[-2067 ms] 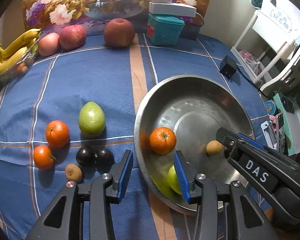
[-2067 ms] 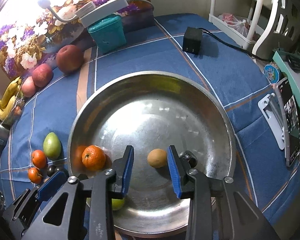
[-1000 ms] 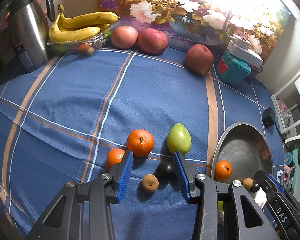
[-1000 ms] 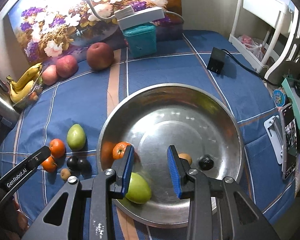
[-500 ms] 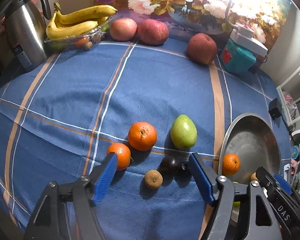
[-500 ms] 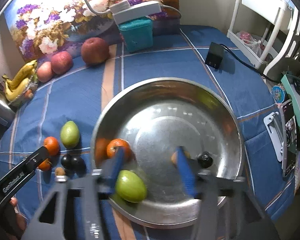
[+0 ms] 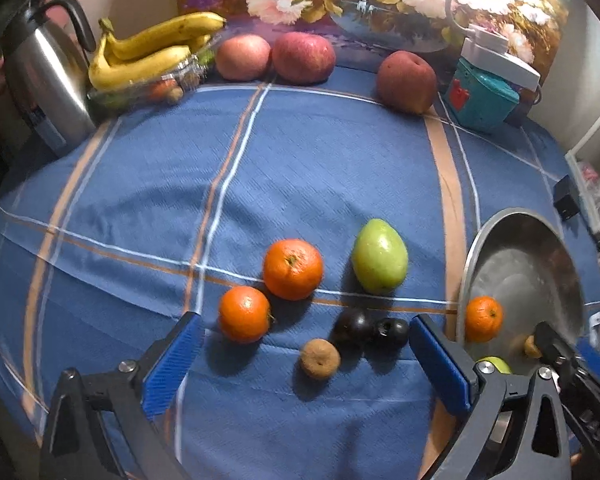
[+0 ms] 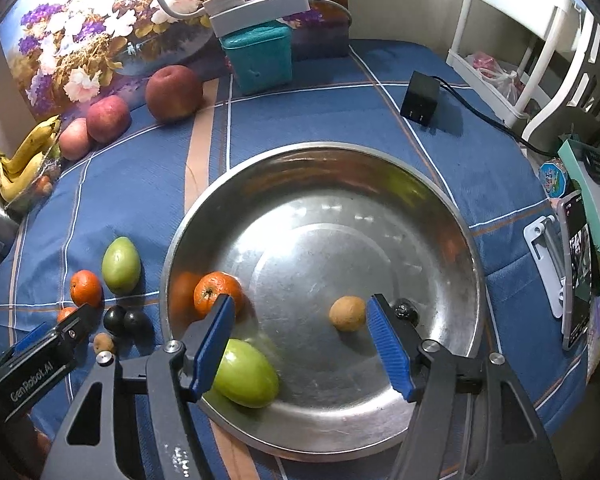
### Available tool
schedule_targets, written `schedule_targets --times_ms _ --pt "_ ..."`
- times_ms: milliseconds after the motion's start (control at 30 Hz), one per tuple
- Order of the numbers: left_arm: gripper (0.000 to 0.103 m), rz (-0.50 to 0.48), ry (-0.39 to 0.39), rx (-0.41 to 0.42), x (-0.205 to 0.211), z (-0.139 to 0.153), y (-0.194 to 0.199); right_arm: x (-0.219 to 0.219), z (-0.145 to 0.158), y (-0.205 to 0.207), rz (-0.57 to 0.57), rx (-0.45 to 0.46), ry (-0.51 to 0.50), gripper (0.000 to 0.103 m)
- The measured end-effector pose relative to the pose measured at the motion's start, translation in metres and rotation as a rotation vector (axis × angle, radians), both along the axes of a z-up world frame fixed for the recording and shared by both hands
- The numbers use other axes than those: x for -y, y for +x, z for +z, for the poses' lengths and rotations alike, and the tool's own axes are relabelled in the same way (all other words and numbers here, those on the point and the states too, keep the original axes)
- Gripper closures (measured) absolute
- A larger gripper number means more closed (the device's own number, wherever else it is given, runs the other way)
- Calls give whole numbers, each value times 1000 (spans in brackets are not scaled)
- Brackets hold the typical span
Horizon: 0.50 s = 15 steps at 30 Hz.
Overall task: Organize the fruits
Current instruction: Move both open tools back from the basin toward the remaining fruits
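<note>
The left gripper (image 7: 302, 364), empty with jaws opening wide, hovers over the small brown round fruit (image 7: 319, 358) lying on the blue checked tablecloth (image 7: 300, 176) between its fingers, left of the steel bowl (image 7: 476, 248).

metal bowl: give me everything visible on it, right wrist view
The metal bowl is a wide, shallow, round basin of scuffed, reflective steel with a flat base and thin rolled rim. It sits upright on the blue checked tablecloth. Inside lie an orange against the left wall, a green fruit near the front, a small brown fruit and a small dark fruit. No gripper touches it.
</note>
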<state>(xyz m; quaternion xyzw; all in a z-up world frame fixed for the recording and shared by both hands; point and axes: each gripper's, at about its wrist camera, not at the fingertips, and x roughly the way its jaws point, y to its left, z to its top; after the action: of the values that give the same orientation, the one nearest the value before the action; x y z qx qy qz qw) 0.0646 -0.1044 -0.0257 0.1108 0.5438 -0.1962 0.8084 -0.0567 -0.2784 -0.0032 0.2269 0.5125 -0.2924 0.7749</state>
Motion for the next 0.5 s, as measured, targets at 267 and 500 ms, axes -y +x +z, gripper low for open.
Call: schedule_targets --times_ms 267,500 --pt "0 -24 44 65 5 3 -2 0 5 -2 -5 28 -57 4" --pt "0 -45 45 107 9 10 -7 -2 7 1 13 52 -49 4"
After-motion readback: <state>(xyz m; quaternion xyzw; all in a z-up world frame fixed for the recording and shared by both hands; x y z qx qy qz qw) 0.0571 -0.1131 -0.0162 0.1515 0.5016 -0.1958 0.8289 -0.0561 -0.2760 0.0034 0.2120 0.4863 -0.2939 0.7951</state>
